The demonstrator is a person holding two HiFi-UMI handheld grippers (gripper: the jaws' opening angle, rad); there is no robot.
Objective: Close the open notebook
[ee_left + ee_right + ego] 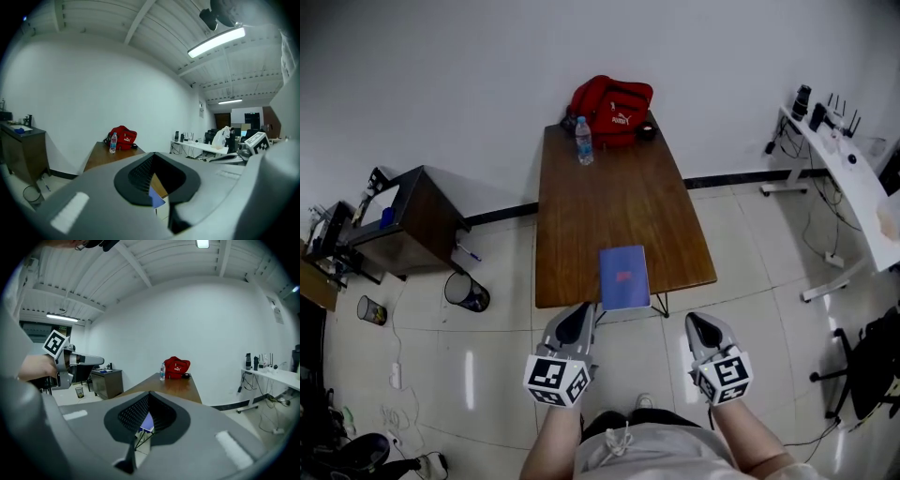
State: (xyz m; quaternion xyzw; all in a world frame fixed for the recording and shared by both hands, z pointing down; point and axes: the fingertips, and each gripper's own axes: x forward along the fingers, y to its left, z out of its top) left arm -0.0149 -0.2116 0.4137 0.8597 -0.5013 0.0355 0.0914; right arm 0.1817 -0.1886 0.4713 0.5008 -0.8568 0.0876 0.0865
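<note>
Already the blue notebook [624, 277] lies closed at the near edge of the brown surface [619, 202], lower centre of the head view, its long axis running up the frame. Both tongs hang below it, pressed together and empty. The left tongs [575, 323] are nearer, the right tongs [705, 330] farther toward the lower right.
</note>
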